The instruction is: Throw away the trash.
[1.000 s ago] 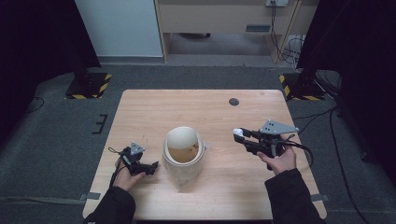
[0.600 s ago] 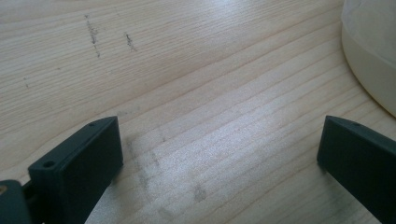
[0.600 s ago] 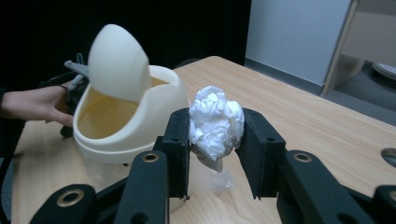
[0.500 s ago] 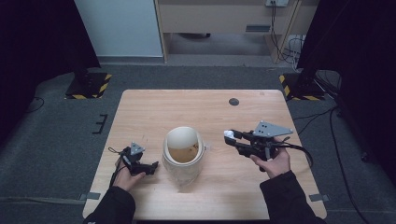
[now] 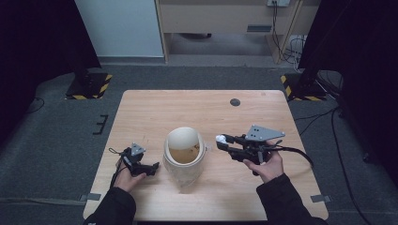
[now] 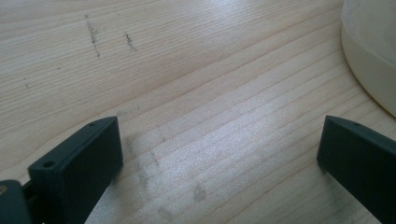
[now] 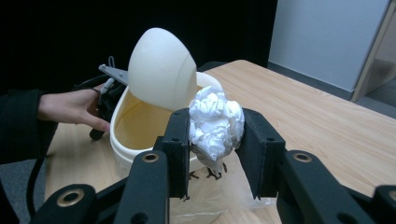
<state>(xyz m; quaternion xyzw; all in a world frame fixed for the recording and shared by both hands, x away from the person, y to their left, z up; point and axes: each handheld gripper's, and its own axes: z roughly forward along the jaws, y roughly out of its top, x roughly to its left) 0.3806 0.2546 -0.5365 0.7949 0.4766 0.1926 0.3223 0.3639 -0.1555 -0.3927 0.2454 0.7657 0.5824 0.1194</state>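
Crumpled white wad (image 7: 215, 122): pinched between the right gripper's (image 5: 225, 142) jaws, just right of the bin (image 5: 184, 159) and level with its rim, on the wooden surface (image 5: 197, 110). Left of the bin, the left gripper (image 5: 149, 169) rests low with jaws spread, gripping nothing. The bin's lid (image 7: 162, 68) stands tilted open. Recommended: carry the wad leftward over the opening, clear of the lid, and release only once it is squarely above the cavity.
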